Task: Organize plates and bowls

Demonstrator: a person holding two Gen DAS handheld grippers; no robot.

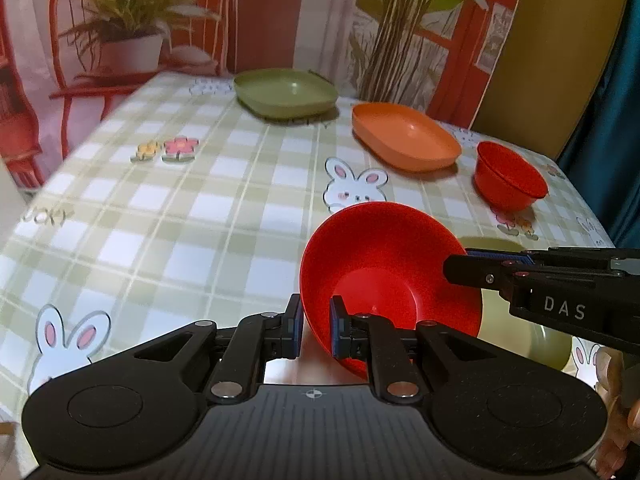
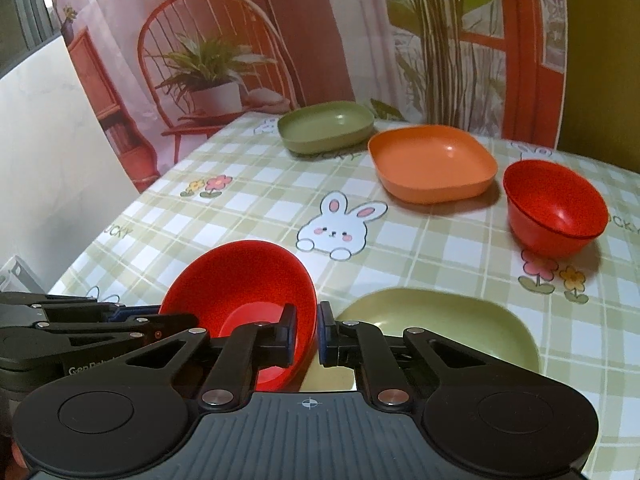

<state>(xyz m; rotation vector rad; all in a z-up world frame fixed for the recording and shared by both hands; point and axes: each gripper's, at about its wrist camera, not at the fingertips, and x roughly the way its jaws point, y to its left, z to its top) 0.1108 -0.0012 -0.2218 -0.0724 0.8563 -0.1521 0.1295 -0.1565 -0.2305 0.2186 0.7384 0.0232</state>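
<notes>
The red bowl (image 1: pixel 384 276) (image 2: pixel 240 300) is held tilted at the near edge of the table (image 1: pixel 180 208) (image 2: pixel 440 248), gripped from 2 sides at once. The left gripper (image 1: pixel 316 328) has its jaws drawn narrow onto the bowl's near rim, 1 blue-padded finger outside the wall and 1 inside. The right gripper (image 2: pixel 307 336) pinches the opposite rim the same way, its jaws narrow with the bowl wall between them; in the left wrist view it reaches in from the right side (image 1: pixel 472 268). Whether the bowl's base touches the table cannot be told.

Just beside the bowl, on its right, lies a pale green plate (image 2: pixel 460 328) (image 1: pixel 520 344), partly hidden behind the grippers. Farther back, well apart, a second red bowl (image 1: pixel 510 180) (image 2: pixel 554 208) stands upright near the table's right edge. Just to its left sits an orange plate (image 1: pixel 404 138) (image 2: pixel 432 164), and beyond that a darker green plate (image 1: pixel 284 92) (image 2: pixel 326 126) near the far edge. The 2 plates are close but apart.

The table wears a green-and-white checked cloth printed with a rabbit (image 1: pixel 354 188) (image 2: pixel 340 228) and flowers
</notes>
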